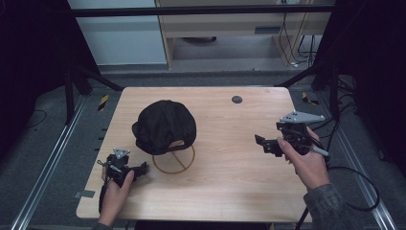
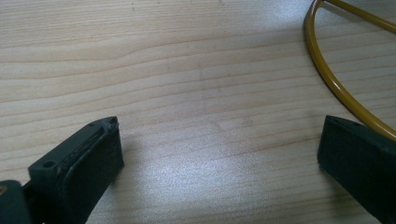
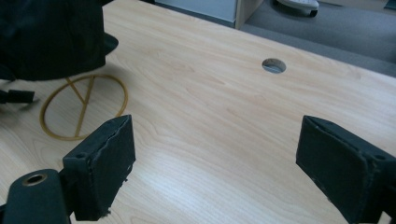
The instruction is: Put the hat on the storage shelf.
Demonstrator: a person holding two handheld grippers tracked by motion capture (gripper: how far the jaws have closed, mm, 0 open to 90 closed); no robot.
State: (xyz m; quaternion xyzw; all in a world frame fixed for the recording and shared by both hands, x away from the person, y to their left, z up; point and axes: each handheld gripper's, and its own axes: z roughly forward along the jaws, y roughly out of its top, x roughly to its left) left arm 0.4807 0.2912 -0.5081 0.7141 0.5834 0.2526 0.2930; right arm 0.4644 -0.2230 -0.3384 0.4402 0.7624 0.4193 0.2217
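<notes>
A black cap (image 1: 165, 125) sits on a stand with a thin gold ring base (image 1: 174, 159) at the table's middle left. My left gripper (image 1: 140, 169) rests low on the table just left of the ring, open. In the left gripper view its jaws (image 2: 219, 126) stand wide over bare wood, and the gold ring (image 2: 327, 74) curves past the right jaw. My right gripper (image 1: 264, 143) hovers at the right side, pointing left toward the cap, open with nothing between its fingers (image 3: 215, 123). The cap (image 3: 51, 37) and the ring (image 3: 84, 108) lie far off at the left of its view.
The wooden table (image 1: 230, 182) has a round cable hole (image 1: 236, 99) near its far edge, which the right gripper view also catches (image 3: 274, 65). Metal rails and dark frame posts flank the table. A cable trails from the right gripper off the table's right side.
</notes>
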